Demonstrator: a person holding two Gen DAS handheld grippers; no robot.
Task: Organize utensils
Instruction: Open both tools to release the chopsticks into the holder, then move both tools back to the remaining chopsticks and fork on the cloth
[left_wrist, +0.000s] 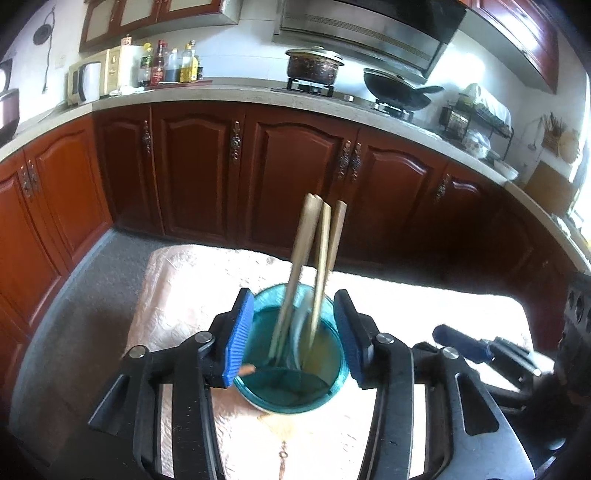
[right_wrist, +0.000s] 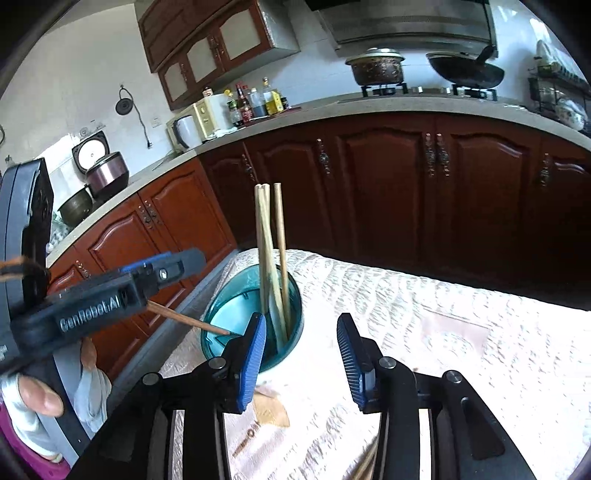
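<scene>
"GenRobot.AI" on the left tongs (right_wrist: 162, 274) (side of its body)

- The holder (left_wrist: 291, 373) was seen as translucent teal.
- The chopsticks (left_wrist: 325, 243) were pale tan — one darker brown (right_wrist: 188, 319).
- The tablecloth (right_wrist: 424, 314) was cream, with an embossed pattern.
- The gripper pads (left_wrist: 240, 332) were ribbed blue — on black frames.
- The cabinets (left_wrist: 207, 166) were reddish brown.

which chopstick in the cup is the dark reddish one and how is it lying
The reddish-brown chopstick lying slanted over the teal cup's left rim, tip inside. The pale chopsticks stand nearly upright on the cup's right side.
</scene>
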